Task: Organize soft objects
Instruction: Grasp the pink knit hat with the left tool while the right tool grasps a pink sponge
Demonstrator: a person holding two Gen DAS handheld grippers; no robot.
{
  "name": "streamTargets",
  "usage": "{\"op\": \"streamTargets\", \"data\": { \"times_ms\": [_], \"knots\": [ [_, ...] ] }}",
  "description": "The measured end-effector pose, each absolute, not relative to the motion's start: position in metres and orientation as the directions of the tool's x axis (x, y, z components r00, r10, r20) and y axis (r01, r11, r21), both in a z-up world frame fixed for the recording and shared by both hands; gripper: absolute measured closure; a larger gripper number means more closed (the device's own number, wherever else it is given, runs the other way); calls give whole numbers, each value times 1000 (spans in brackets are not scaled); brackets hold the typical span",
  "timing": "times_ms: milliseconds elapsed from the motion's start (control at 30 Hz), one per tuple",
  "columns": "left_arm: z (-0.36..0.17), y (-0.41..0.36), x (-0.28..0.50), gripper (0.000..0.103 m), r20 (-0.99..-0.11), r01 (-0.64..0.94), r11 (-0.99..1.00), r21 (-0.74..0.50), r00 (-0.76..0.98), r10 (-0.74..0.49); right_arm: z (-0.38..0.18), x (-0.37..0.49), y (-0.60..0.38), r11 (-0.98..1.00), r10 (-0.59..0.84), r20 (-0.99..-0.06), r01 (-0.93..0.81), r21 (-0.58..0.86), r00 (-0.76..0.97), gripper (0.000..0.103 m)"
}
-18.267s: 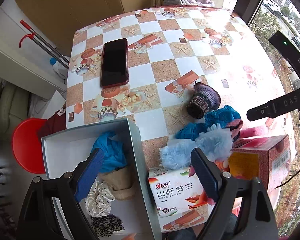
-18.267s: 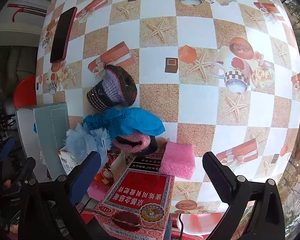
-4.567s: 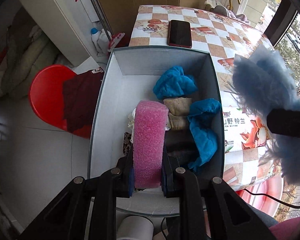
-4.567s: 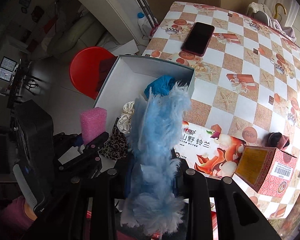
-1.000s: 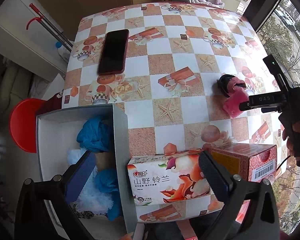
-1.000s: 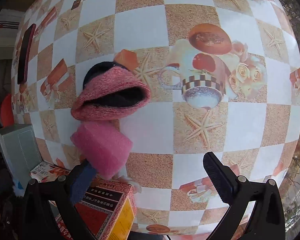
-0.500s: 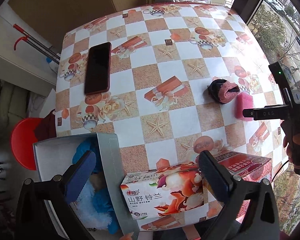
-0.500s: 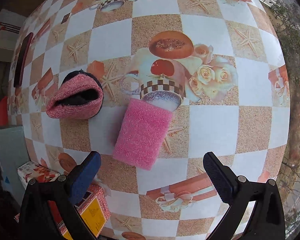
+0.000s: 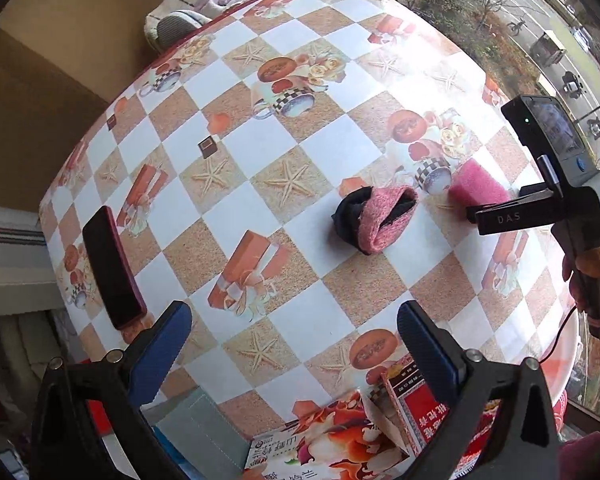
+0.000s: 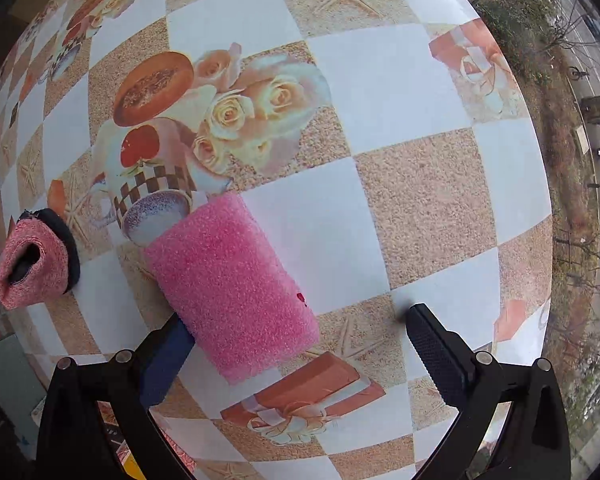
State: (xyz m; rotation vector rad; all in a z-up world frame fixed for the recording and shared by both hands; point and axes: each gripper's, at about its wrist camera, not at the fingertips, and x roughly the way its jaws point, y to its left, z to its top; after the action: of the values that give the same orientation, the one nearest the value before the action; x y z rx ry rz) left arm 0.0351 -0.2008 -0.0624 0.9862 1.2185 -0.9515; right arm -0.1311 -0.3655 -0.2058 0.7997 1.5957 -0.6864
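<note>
Since half a second ago the right gripper has dropped closer to the pink sponge, jaws wide, sponge between them, nearer the left finger. Sponge lies flat on the table, long axis running forward and left. Left gripper hovers wide and empty, well apart; knitted sock lies beside the sponge.

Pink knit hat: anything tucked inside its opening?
The pink knit hat lies on its side on the table. Its opening shows only a dark inner layer, which also sticks out behind. Deeper inside is hidden in shadow.
</note>
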Motion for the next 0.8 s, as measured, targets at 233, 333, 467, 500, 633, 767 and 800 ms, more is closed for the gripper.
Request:
{"op": "streamTargets", "data": {
  "times_ms": [233,333,467,500,633,767,800],
  "knots": [
    [-112,-260,18,0,-999,983,181,43,48,-20,-193,-125,-369,675,63,-997,738,4,-52,0],
    [-132,-273,16,0,-999,983,179,37,38,0,-199,-111,-365,740,40,-996,673,-21,-75,0],
    [-153,-283,16,0,-999,984,175,25,20,33,-199,-101,-360,763,26,-998,646,-14,-52,0],
    [-158,-284,16,0,-999,985,173,30,22,50,-199,-102,-359,758,28,-998,653,-10,-48,0],
    [-176,-283,18,7,-993,986,165,27,8,118,-196,-103,-364,749,19,-999,663,-14,-43,0],
    [-186,-282,22,35,-987,985,174,-5,-33,157,-192,-107,-364,766,28,-998,642,-19,-62,7],
    [-184,-283,22,40,-987,984,175,-16,-44,154,-188,-108,-365,762,18,-999,647,-19,-50,12]
  ]
}}
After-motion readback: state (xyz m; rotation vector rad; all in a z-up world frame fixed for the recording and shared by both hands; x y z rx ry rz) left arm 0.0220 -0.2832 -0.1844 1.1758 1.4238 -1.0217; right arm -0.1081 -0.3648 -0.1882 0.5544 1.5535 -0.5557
